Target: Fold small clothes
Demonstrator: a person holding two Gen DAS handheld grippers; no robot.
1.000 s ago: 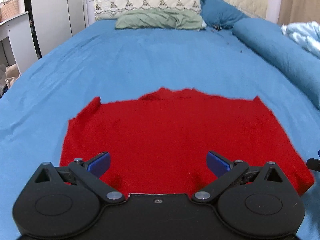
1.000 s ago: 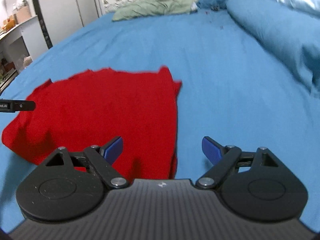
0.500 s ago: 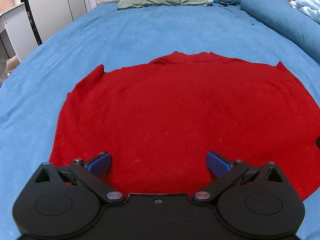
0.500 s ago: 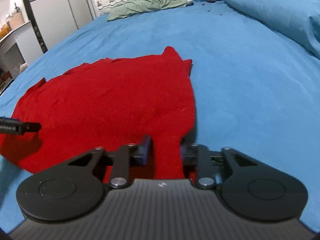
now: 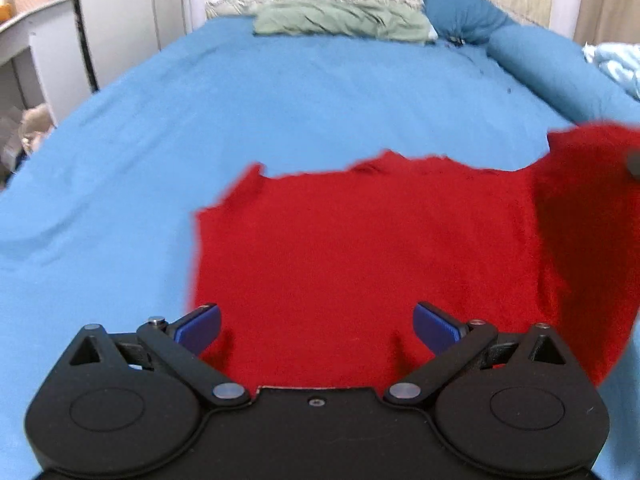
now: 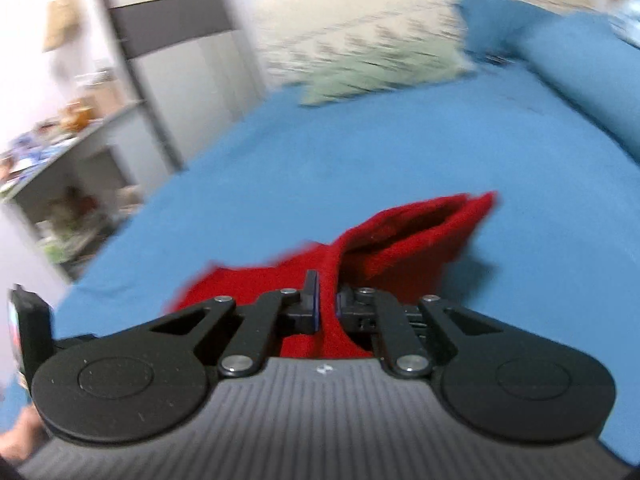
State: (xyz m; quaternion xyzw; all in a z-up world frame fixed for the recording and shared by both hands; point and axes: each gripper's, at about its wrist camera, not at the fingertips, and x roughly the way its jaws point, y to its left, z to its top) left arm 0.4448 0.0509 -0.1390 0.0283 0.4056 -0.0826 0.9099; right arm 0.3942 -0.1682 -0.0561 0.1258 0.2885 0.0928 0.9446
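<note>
A red knit garment (image 5: pixel 360 248) lies on the blue bed sheet (image 5: pixel 280 92). My left gripper (image 5: pixel 318 326) is open and empty, hovering over the garment's near edge. My right gripper (image 6: pixel 327 306) is shut on the garment's right edge (image 6: pixel 400 248) and holds it lifted off the bed. In the left wrist view that raised edge (image 5: pixel 588 208) stands up at the right, folding over the flat part. The right wrist view is blurred by motion.
A green pillow (image 5: pixel 340 24) and a dark blue pillow (image 5: pixel 460 12) lie at the headboard. A rolled blue duvet (image 5: pixel 560 72) runs along the right side. A white cabinet and desk (image 5: pixel 40 40) stand left of the bed.
My right gripper, shut on the garment's right edge, has lifted it and swung it up and leftward. My left gripper has pulled back slightly and stays open.
</note>
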